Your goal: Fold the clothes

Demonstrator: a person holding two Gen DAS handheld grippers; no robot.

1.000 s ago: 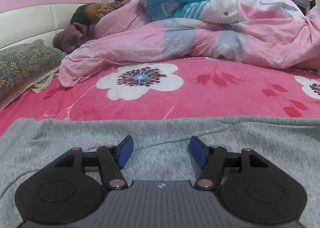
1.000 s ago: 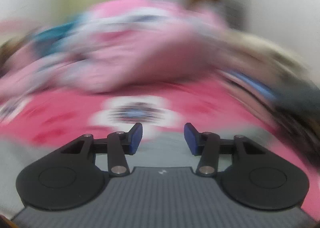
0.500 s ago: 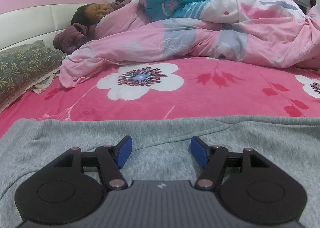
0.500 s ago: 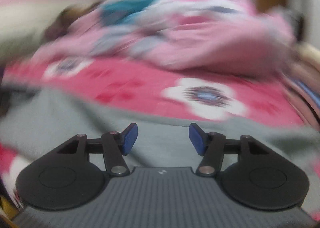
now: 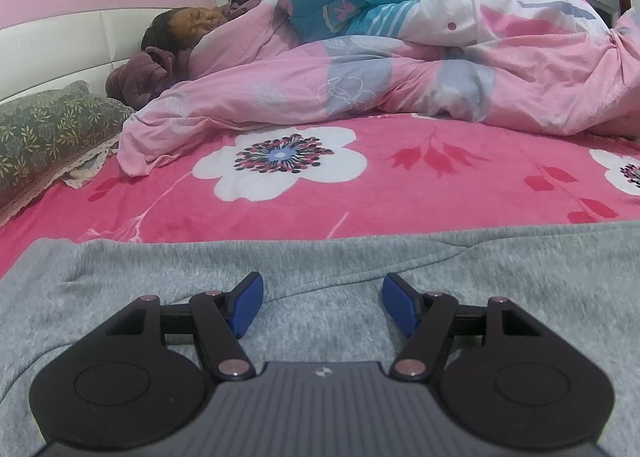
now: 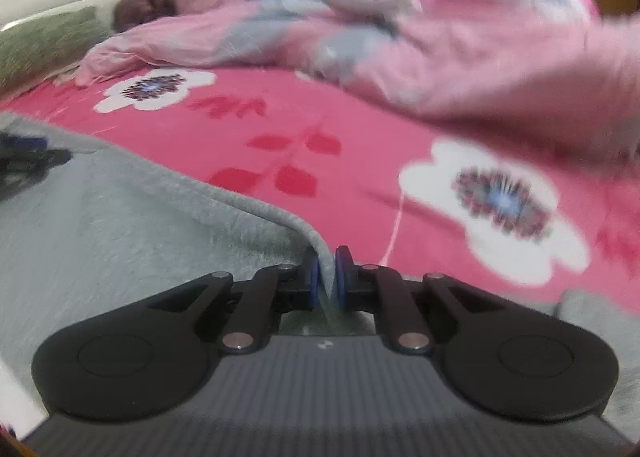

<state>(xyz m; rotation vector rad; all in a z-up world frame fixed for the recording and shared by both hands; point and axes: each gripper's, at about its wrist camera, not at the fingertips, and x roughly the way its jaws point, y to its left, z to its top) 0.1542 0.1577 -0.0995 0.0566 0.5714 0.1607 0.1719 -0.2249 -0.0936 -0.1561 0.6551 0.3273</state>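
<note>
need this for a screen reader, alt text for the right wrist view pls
The right gripper has just closed its blue pads on the edge of a grey garment lying on a pink floral bedsheet. Behind, blurred, a person lies under a pink quilt.

Left hand-held gripper [image 5: 322, 307] spread wide; right hand-held gripper [image 6: 327, 277] just clamped together.

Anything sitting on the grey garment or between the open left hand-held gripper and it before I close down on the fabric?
Nothing visible. The left hand-held gripper hangs open directly over the bare grey garment. The right hand-held gripper has just closed on the garment's edge. The pink quilt lies farther back, apart from it.
</note>
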